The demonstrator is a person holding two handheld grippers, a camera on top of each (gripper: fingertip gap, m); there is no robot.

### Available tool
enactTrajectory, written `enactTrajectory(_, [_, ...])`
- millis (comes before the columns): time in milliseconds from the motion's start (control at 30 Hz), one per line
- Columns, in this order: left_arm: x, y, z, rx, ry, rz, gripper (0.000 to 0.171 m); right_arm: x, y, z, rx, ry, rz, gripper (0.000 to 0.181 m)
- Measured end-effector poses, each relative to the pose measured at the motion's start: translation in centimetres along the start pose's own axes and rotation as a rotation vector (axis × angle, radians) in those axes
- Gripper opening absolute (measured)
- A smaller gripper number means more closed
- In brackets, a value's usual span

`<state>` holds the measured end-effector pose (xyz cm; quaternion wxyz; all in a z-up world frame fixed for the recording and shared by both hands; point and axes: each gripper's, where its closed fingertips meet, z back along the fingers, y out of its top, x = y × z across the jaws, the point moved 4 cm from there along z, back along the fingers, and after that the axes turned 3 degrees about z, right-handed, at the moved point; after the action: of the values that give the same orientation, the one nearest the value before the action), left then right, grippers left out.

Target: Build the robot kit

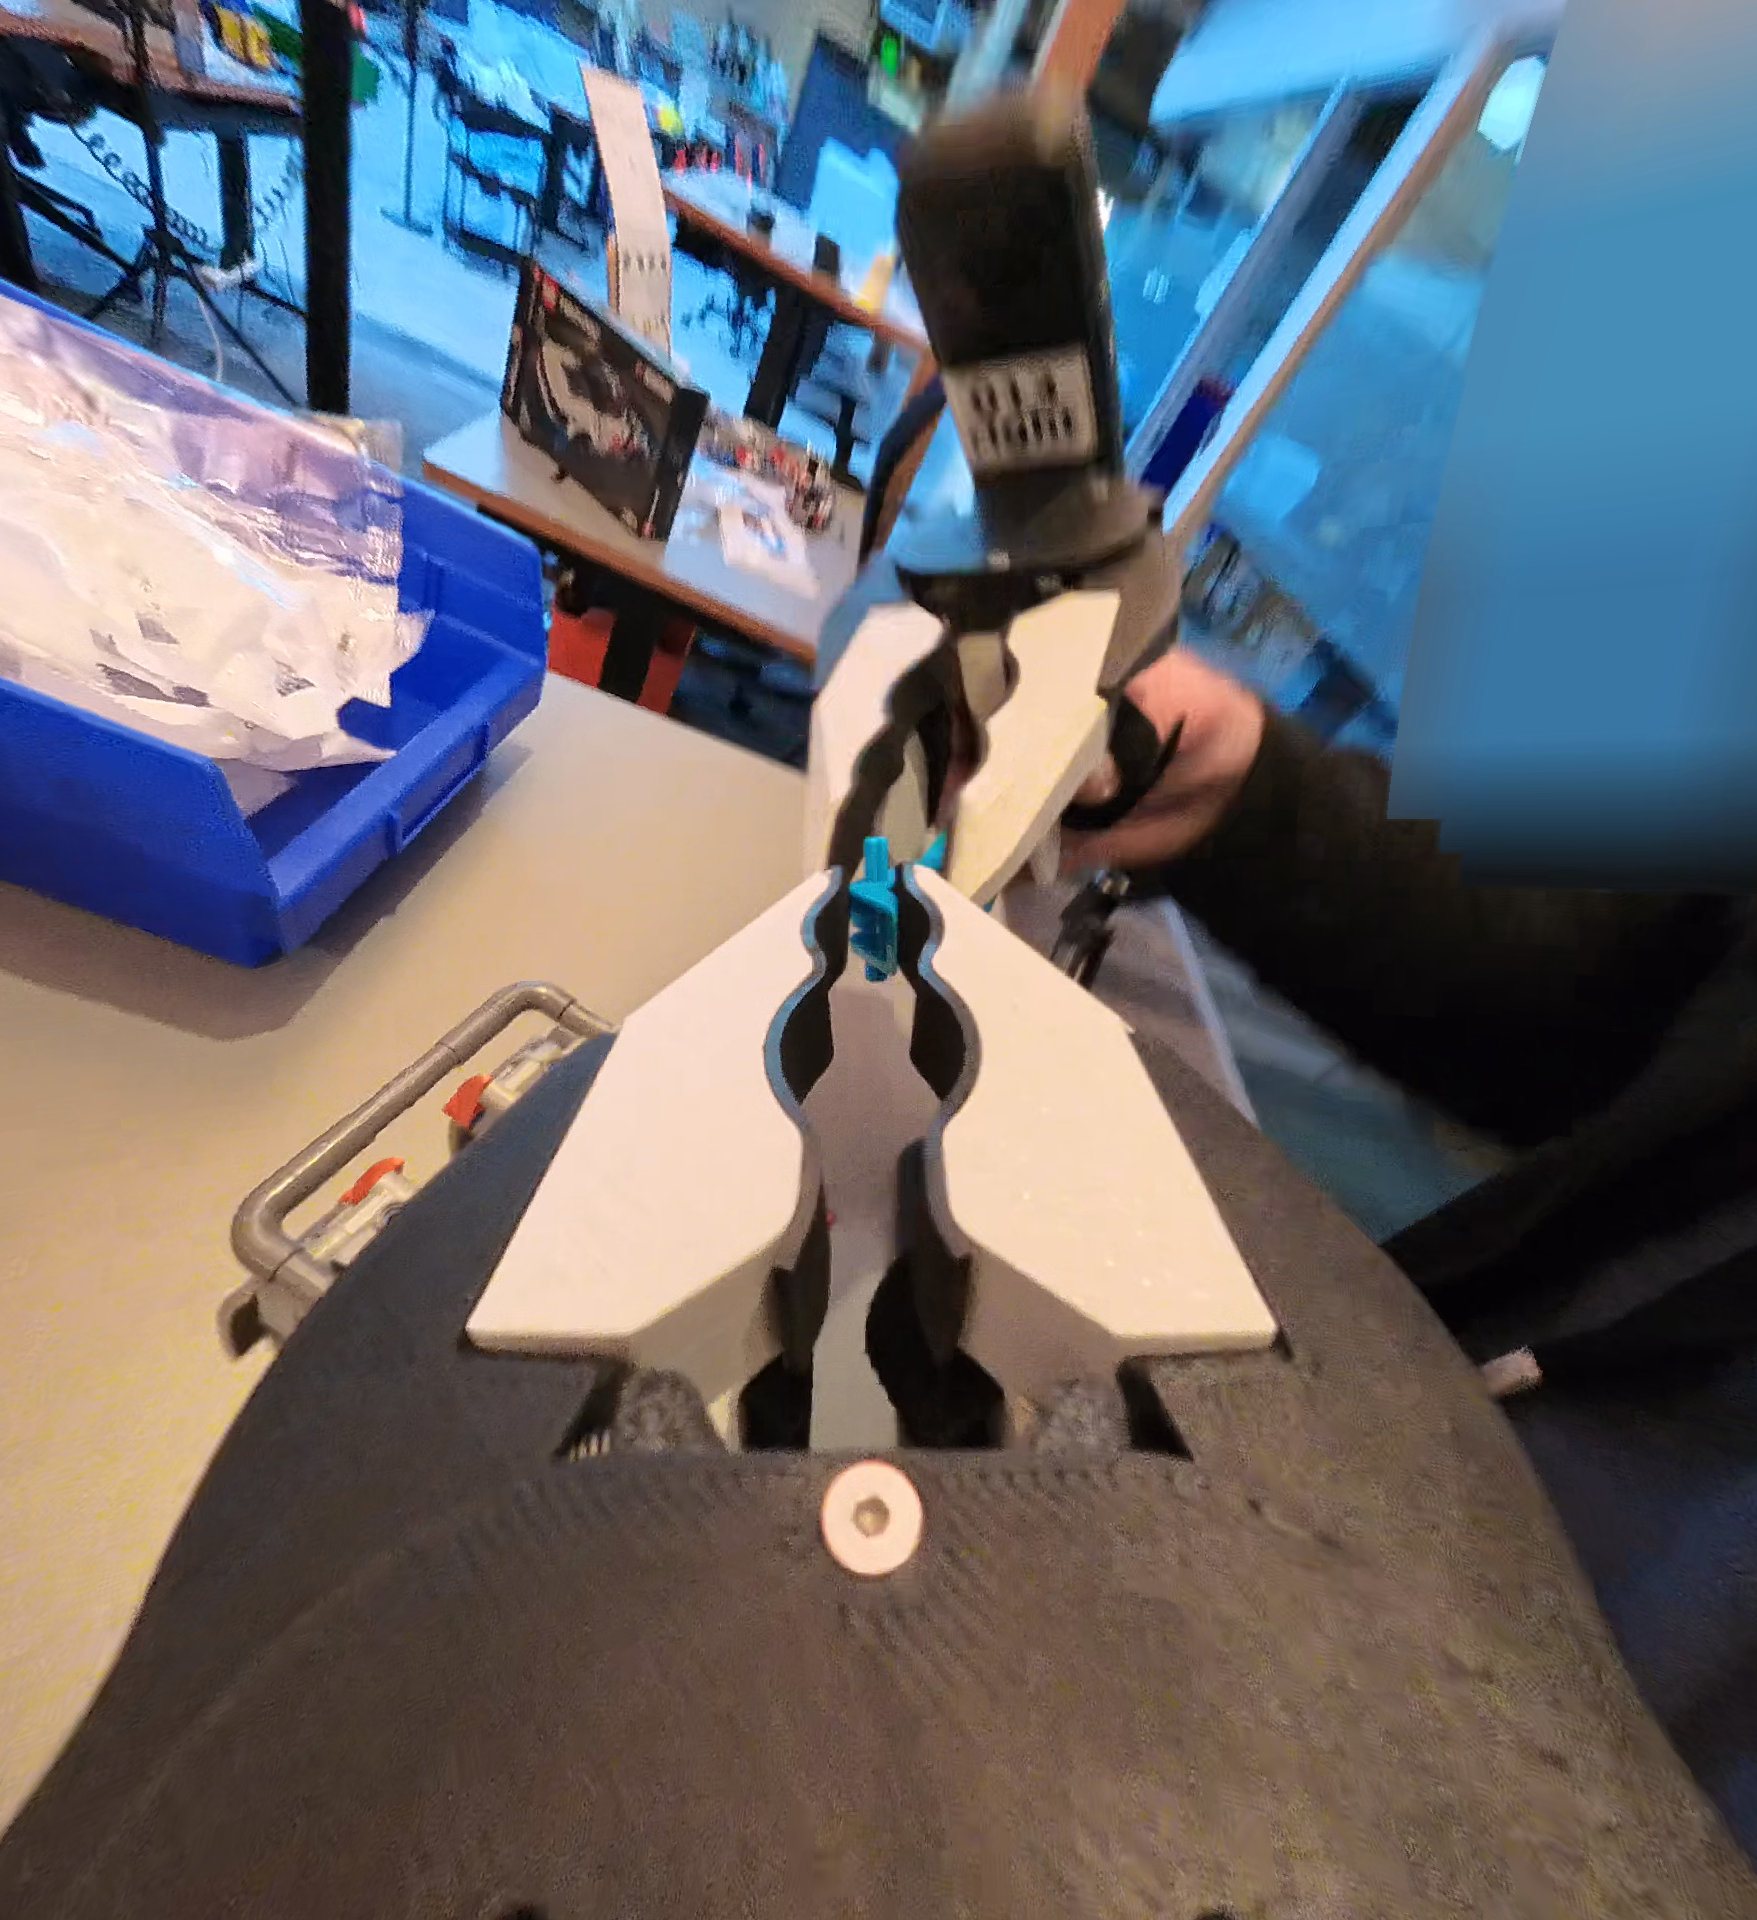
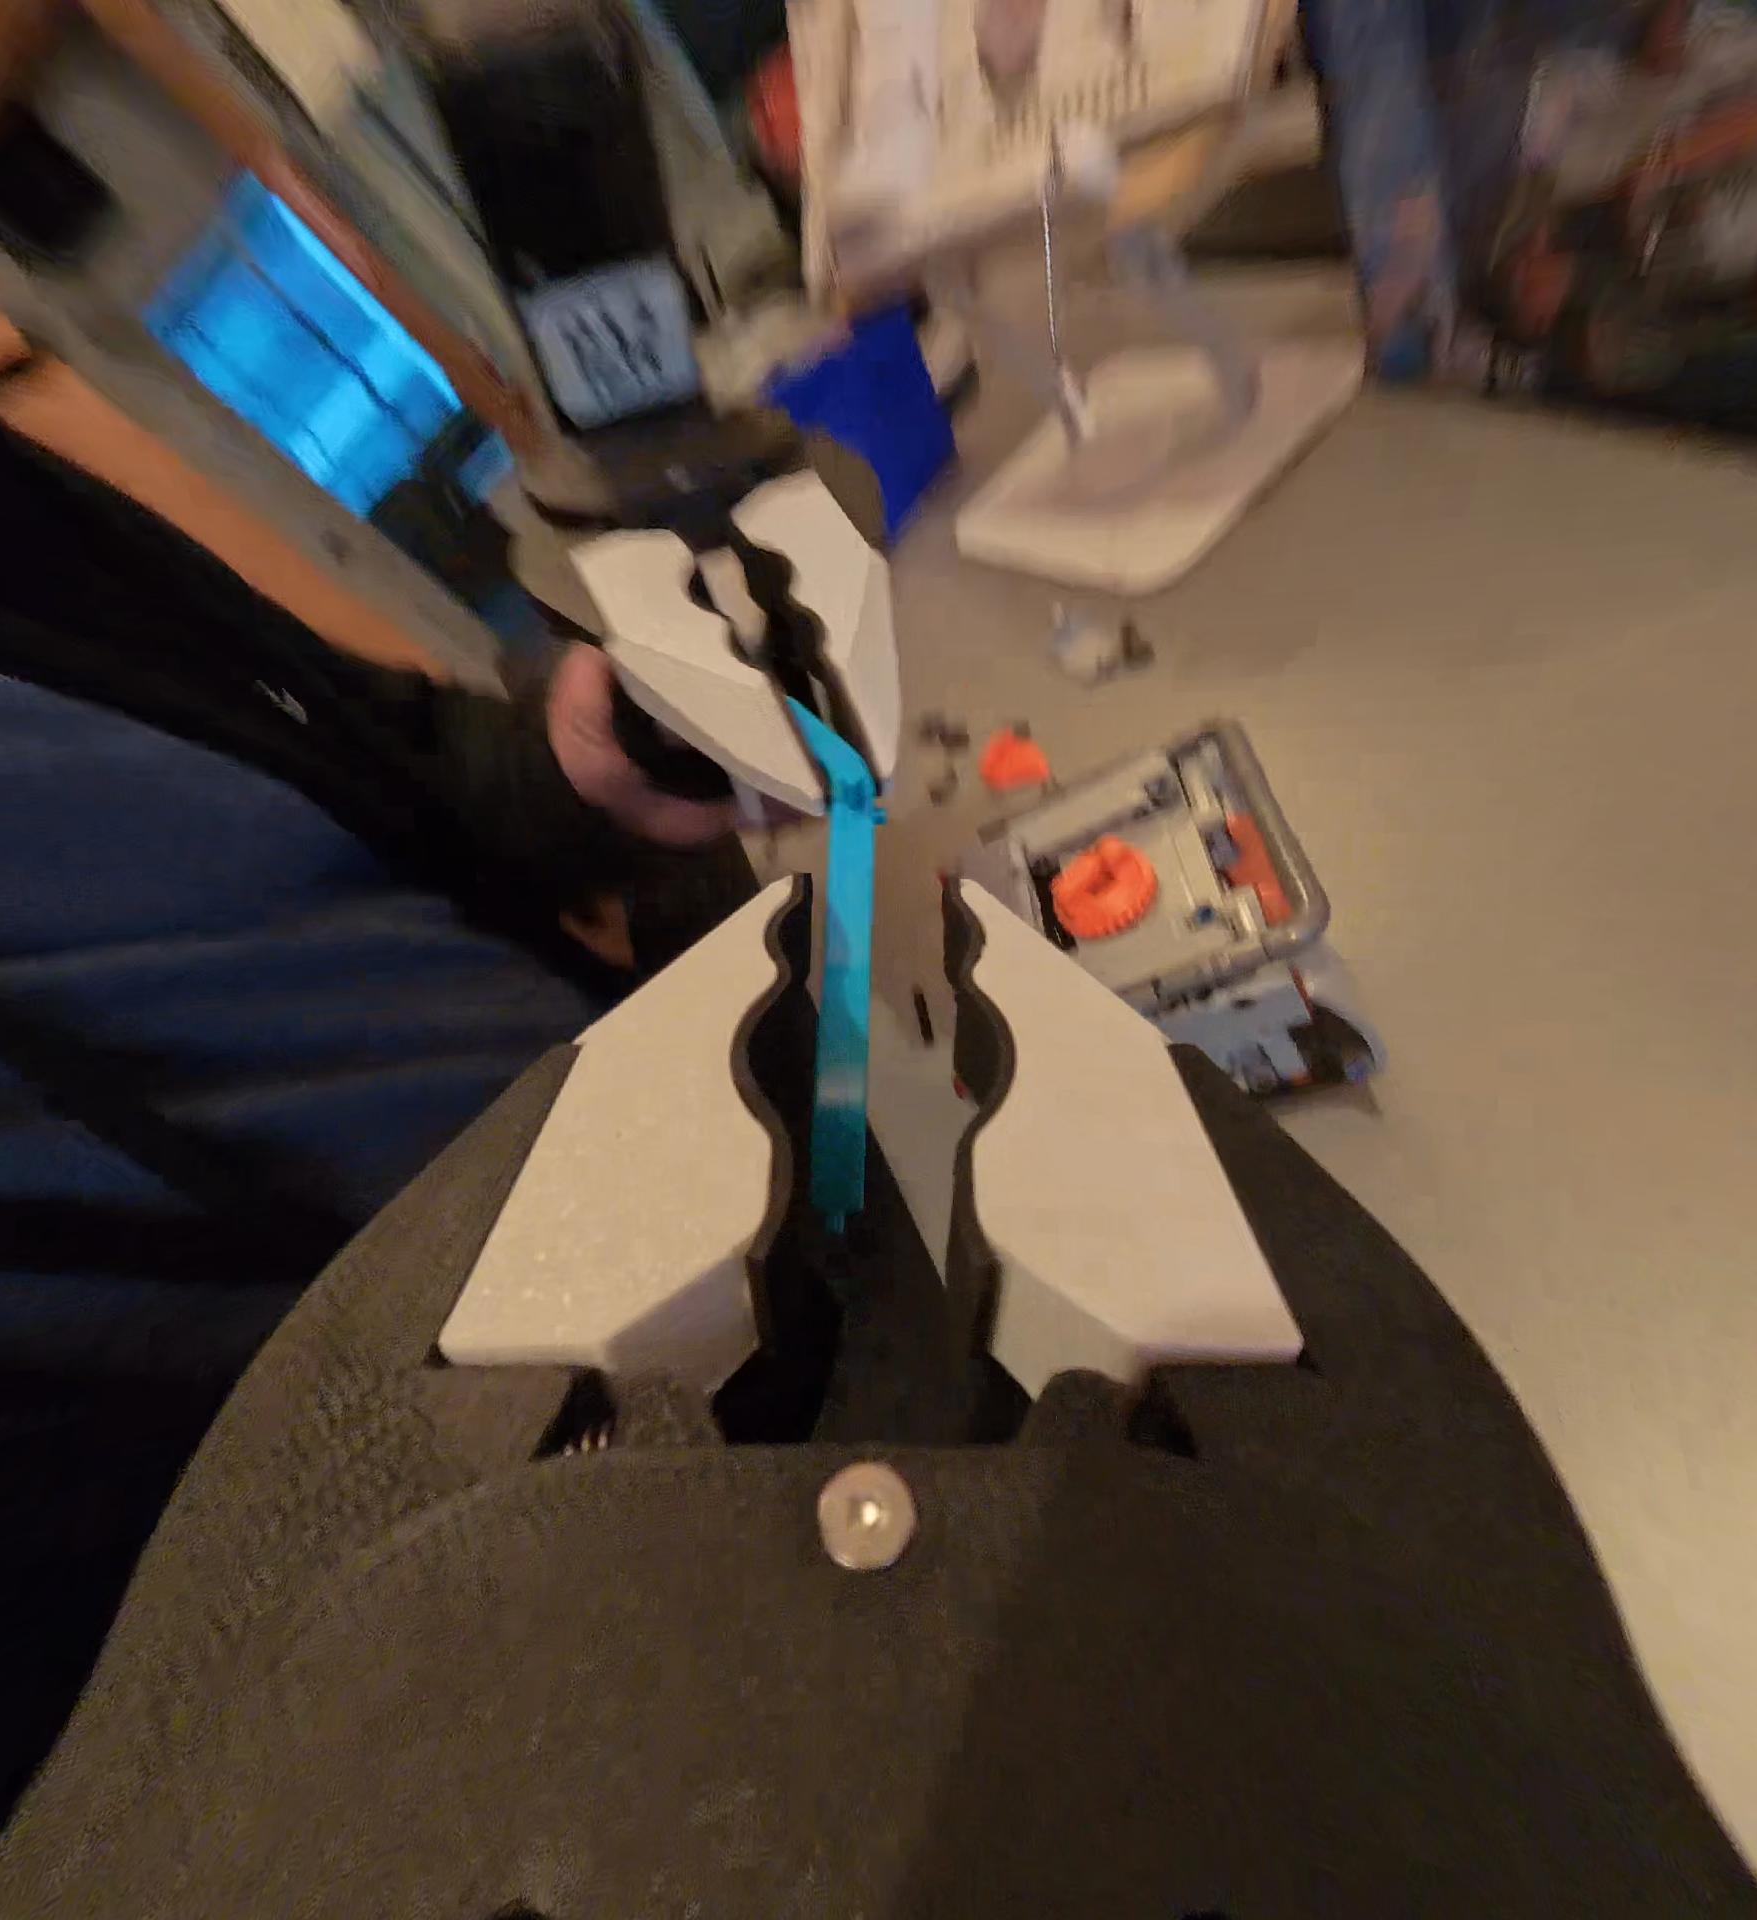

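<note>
My left gripper is shut at its tips on one end of a blue angled toy beam and holds it above the grey table. In the right wrist view the beam runs from the left gripper down between the fingers of my right gripper. The right jaws stand apart around the beam, which lies close to the left finger with a gap to the other. In the left wrist view the right gripper points down, tip to tip with the left one.
A blue bin of plastic bags stands at the left. A grey brick-built model with orange gears lies on the table, also below the left gripper. Small loose parts and a white stand base lie farther off. A person's hand holds the right gripper. Left and right tips are no more than a few centimetres apart.
</note>
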<state>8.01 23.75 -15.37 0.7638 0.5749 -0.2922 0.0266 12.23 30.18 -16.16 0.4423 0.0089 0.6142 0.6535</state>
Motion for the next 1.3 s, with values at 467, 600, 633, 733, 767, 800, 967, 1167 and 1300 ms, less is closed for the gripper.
enactTrajectory(467, [0.1, 1.2, -0.3, 0.178, -0.028, 0.130, 0.006, -0.9, 0.7, -0.7, 0.408, -0.067, -0.013, 0.005])
enactTrajectory(600, [0.2, 1.3, -0.1, 0.188, -0.043, 0.148, 0.005, -1.1, 0.8, -0.5, 0.392, -0.082, 0.018, 0.005])
enactTrajectory(633, [0.1, 1.1, -0.2, 0.183, -0.034, 0.150, 0.006, -0.9, 0.7, -0.5, 0.384, -0.084, 0.007, 0.005])
enactTrajectory(733, [0.0, 1.0, -0.1, 0.200, -0.048, 0.171, 0.006, -0.7, 0.9, -0.4, 0.435, -0.043, -0.045, 0.006])
enactTrajectory(767, [0.0, 1.1, -0.2, 0.203, -0.039, 0.167, 0.006, -0.6, 0.9, -0.4, 0.448, -0.041, -0.055, 0.006])
enactTrajectory(800, [-0.1, 1.1, -0.2, 0.202, -0.030, 0.164, 0.006, -0.6, 0.9, -0.4, 0.451, -0.047, -0.054, 0.006])
enactTrajectory(967, [-0.2, 0.9, -0.2, 0.208, -0.051, 0.197, 0.006, -0.5, 0.9, -0.7, 0.442, -0.058, -0.060, 0.009])
enactTrajectory(1167, [-0.4, 0.7, -0.2, 0.170, -0.060, 0.204, 0.008, -0.4, 0.4, -0.7, 0.412, -0.061, -0.062, 0.005])
enactTrajectory(1300, [-0.4, 0.8, 0.7, 0.134, -0.102, 0.188, 0.005, -0.5, 0.2, -0.5, 0.382, -0.063, -0.036, 0.005])
